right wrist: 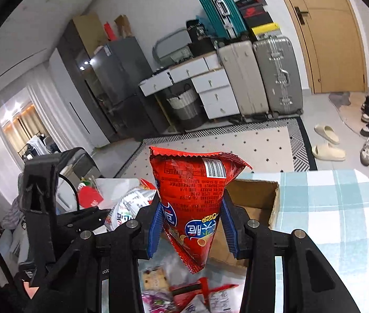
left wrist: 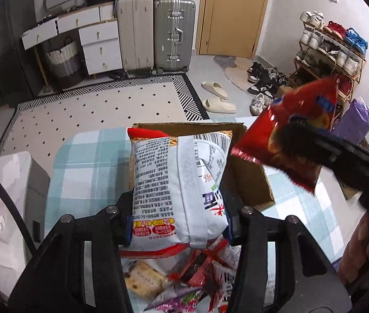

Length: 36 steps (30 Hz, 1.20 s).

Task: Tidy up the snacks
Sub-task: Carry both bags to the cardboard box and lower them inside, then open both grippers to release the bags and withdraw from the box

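Snacks mid-sort: left tongs (left wrist: 179,224) clamp a white printed pouch (left wrist: 179,187), right tongs (right wrist: 192,224) clamp a red foil crisp bag (right wrist: 192,203), both over the open cardboard box (right wrist: 260,198) at the worktop's far edge; loose packets (left wrist: 184,281) remain at the near edge.

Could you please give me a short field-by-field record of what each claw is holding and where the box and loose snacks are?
left claw: shut on white snack bag
right claw: shut on red crisp bag
cardboard box: open, on the checked tablecloth, just beyond both bags
box contents: something red at its far left corner; the rest is hidden
loose snacks: heaped on the table below the claws
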{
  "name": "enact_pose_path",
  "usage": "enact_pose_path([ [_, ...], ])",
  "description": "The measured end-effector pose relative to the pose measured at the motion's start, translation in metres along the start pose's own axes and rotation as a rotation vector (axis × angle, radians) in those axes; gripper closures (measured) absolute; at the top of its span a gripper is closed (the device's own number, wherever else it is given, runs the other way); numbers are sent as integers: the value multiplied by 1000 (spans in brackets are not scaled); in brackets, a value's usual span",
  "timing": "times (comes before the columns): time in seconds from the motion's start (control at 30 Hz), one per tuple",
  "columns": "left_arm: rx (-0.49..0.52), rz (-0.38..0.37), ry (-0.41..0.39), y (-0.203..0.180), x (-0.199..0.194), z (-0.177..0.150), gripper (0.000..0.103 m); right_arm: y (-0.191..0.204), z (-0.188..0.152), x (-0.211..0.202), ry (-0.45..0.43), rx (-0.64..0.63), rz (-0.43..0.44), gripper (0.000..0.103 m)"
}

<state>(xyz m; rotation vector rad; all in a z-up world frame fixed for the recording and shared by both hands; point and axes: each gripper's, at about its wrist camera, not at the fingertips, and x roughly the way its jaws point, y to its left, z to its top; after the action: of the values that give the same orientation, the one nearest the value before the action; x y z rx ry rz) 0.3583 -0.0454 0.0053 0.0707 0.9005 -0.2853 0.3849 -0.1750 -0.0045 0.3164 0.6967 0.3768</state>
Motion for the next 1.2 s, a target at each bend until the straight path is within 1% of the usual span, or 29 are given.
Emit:
enact_pose_path([
  [0.07, 1, 0, 26, 1, 16, 1, 57, -7, -2, 16, 26, 1, -15, 62],
  [0.2, 47, 38, 68, -1, 50, 1, 57, -19, -11, 38, 61, 0, -42, 62],
  [0.27, 45, 38, 96, -2, 68, 2, 57, -24, -15, 47, 75, -3, -54, 62],
  [0.43, 51, 35, 132, 2, 98, 1, 56, -39, -23, 69, 116, 6, -101, 62],
  [0.63, 4, 12, 185, 13, 140, 0, 56, -50, -33, 88, 151, -2, -124, 62],
  [0.77, -1, 6, 208, 18, 157, -2, 56, -55, -38, 98, 176, 3, -139, 62],
  [0.83, -8, -2, 214, 24, 161, -5, 55, -58, -41, 103, 182, 2, -160, 61],
  [1.03, -26, -41, 266, 30, 177, -7, 54, -64, -45, 112, 192, 6, -154, 60],
  [1.07, -26, -47, 265, 30, 178, -7, 53, -64, -44, 112, 191, 7, -152, 57],
  [1.1, -24, -45, 265, 30, 179, -6, 53, -65, -44, 110, 182, 10, -146, 52],
  [1.2, -24, -54, 273, 28, 181, -5, 51, -62, -42, 102, 152, -7, -149, 49],
])
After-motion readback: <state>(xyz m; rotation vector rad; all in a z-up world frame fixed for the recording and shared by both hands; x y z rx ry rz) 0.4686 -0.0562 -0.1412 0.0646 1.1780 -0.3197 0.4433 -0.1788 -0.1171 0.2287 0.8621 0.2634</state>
